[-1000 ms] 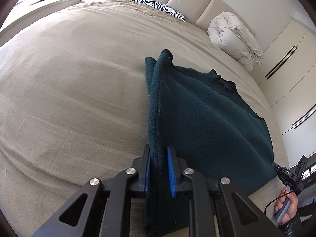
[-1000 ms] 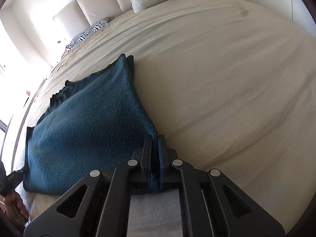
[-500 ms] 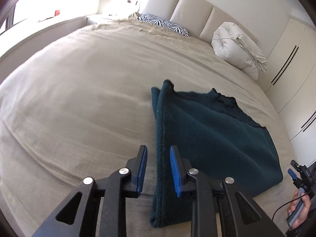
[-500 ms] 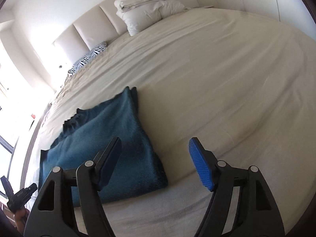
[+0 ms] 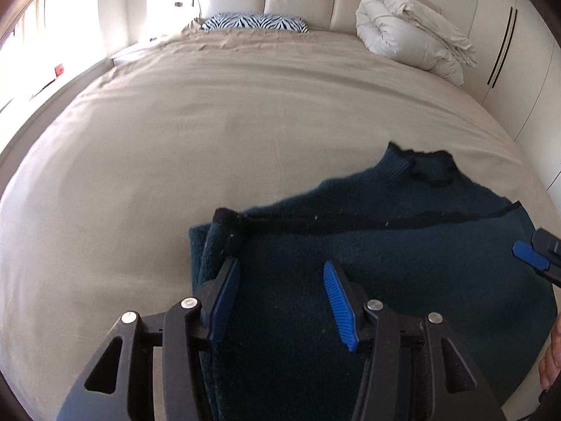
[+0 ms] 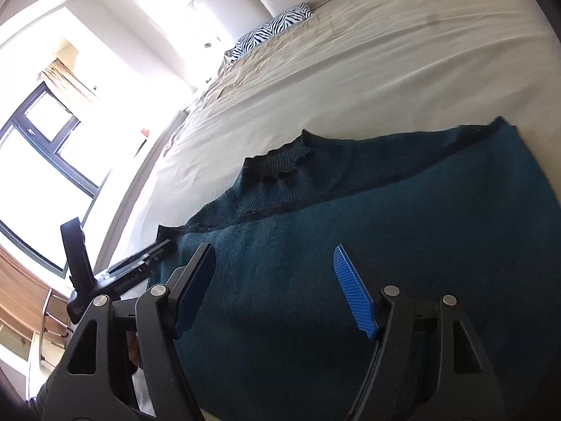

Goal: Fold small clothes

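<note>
Just folded sweater on bed

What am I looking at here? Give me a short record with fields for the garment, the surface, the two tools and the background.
garment: dark teal sweater, folded, lying flat
surface: bed with beige cover
left gripper: jaws have just been opening, over the sweater, gripping nothing
right gripper: jaws apart, over the sweater, gripping nothing
background: zebra-print pillow, rolled white duvet, window

Right tongs, jaws apart, over folded teal sweater on bed.
</note>
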The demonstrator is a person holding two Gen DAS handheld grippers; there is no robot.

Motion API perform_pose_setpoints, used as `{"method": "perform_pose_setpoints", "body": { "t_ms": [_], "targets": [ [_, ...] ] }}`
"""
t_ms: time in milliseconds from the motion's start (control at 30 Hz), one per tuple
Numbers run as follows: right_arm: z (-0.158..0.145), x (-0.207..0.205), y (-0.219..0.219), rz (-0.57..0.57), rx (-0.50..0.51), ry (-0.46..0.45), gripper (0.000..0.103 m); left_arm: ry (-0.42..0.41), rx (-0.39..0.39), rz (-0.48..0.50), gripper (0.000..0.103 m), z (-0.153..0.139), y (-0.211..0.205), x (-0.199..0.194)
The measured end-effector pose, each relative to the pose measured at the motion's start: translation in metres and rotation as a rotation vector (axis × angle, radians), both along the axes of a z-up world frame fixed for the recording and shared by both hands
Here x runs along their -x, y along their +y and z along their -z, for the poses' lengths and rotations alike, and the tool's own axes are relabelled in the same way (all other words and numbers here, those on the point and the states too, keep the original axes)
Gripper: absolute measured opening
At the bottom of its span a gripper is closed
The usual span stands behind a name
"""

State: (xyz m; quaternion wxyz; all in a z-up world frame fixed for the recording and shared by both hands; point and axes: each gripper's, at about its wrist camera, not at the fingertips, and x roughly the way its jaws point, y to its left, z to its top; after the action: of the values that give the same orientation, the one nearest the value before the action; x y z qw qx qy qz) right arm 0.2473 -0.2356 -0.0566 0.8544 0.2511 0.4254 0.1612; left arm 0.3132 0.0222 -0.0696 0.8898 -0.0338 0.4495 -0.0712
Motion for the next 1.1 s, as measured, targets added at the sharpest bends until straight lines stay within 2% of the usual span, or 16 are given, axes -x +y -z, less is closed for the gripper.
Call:
{"method": "perform_pose_setpoints", "body": {
  "t_ms": [33,133,233,300,400,533,600,700,767,933,1000,1100],
  "targets": [
    [0.007,-0.008,0.005,0.008,0.006,0.014,0.069,-0.042,0.027,0.005,0.053,0.003,0.005,0.007],
    [0.028,-0.024,-0.008,0.053,-0.02,0.033,0.067,-0.044,0.052,0.0,0.049,0.003,0.013,0.015],
    [0.037,-0.034,-0.026,0.109,-0.052,0.024,0.049,-0.046,0.053,-0.006,0.048,0.007,0.016,0.018],
    [0.043,-0.038,-0.042,0.138,-0.07,0.03,0.033,-0.044,0.047,-0.009,0.048,0.006,0.014,0.02],
    [0.049,-0.038,-0.067,0.179,-0.084,0.022,0.025,-0.049,0.053,-0.012,0.047,0.007,0.015,0.024],
    [0.042,-0.022,-0.105,0.316,-0.071,0.026,0.027,-0.046,0.066,-0.01,0.047,0.008,0.018,0.024],
    [0.032,-0.009,-0.109,0.34,-0.081,0.01,0.028,-0.046,0.058,-0.01,0.047,0.007,0.017,0.022],
    [0.02,0.015,-0.092,0.242,-0.147,-0.023,0.029,-0.053,0.038,-0.012,0.047,0.007,0.013,0.025],
    [0.019,0.027,-0.062,0.132,-0.193,-0.031,0.029,-0.054,0.028,-0.012,0.048,0.007,0.012,0.025],
    [0.042,0.039,0.025,-0.105,-0.158,0.049,0.029,-0.057,0.023,-0.011,0.048,0.008,0.011,0.027],
    [0.052,0.043,0.034,-0.109,-0.114,0.066,0.031,-0.058,0.02,-0.009,0.048,0.008,0.012,0.027],
    [0.057,0.042,0.013,-0.049,-0.173,0.055,0.03,-0.06,0.027,-0.007,0.048,0.008,0.013,0.027]
  ]
}}
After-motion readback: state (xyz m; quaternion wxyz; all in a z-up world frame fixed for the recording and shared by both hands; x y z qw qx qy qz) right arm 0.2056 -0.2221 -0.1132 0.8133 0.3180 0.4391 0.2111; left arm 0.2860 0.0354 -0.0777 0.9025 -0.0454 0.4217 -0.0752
